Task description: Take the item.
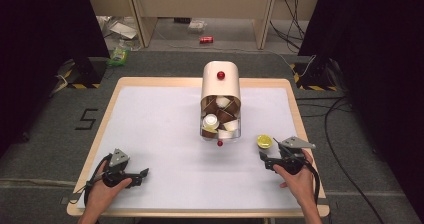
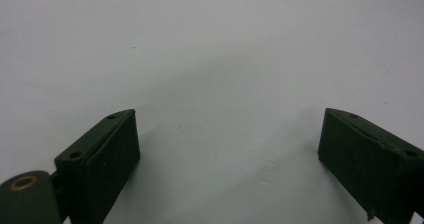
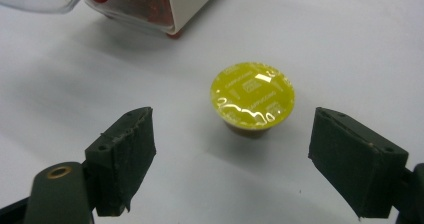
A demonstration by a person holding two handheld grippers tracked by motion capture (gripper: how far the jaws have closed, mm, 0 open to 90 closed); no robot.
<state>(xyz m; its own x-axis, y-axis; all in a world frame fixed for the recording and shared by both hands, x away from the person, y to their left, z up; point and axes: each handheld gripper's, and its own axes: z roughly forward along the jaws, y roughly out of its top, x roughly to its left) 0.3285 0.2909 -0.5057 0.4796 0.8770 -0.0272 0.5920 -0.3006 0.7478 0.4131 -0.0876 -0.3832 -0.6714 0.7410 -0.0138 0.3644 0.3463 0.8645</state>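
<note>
The top edge of the right gripper view cuts off the capsule holder. The words on the yellow capsule's lid are too small to read. Its lid hides most of its brown cup.

Bright overhead light, soft shadows; pics slightly blurry, maybe low-res

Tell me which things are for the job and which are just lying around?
For the job:
yellow-lidded coffee capsule
right gripper, open just short of it
capsule dispenser

Just lying about:
red can on the floor
left gripper, open over bare table
</note>
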